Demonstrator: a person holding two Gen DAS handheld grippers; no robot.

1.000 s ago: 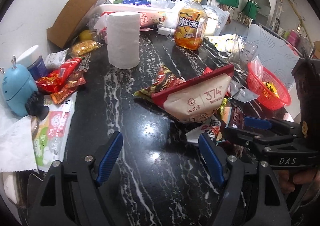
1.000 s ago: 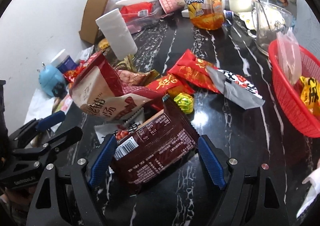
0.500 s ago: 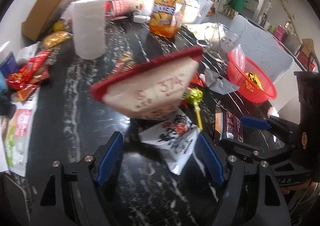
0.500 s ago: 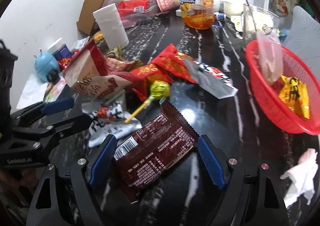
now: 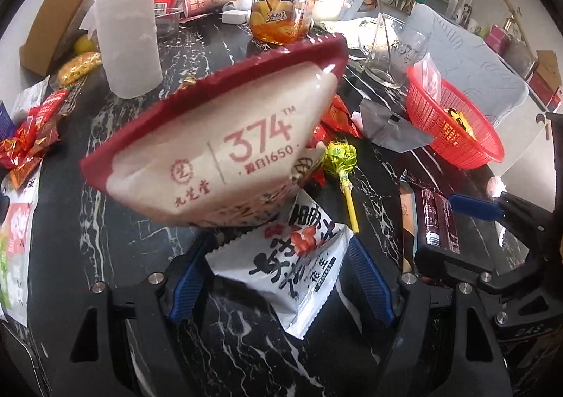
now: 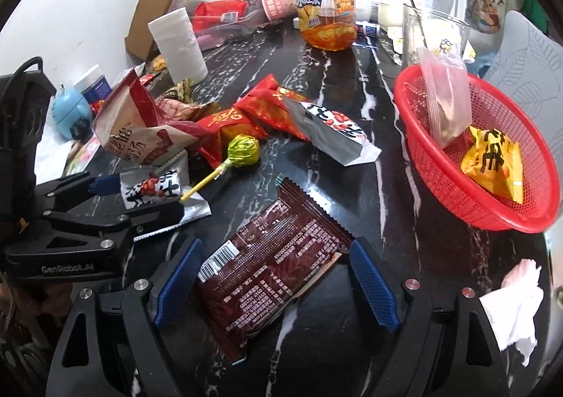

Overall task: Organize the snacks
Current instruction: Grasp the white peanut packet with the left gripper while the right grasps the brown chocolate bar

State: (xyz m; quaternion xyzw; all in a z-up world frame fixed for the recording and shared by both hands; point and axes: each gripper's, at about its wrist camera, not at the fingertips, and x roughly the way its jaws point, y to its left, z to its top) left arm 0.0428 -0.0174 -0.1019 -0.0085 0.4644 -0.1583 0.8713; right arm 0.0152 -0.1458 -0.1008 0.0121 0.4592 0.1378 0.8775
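Near the table's right edge, the red basket holds two packets; many snacks remain scattered. Left gripper jaws spread around the white peanut packet; right gripper jaws spread around the brown packet.

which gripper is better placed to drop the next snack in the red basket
Right. The right gripper already straddles the dark brown packet, with the red basket on its side. The left gripper straddles the white peanut packet, farther off.

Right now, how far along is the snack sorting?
Barely started. Done: the red basket holds only a yellow packet and a clear bag. In hand: the left tongs straddle a white packet and the right tongs a dark red packet, both open. Left: the lollipop and red wrappers.
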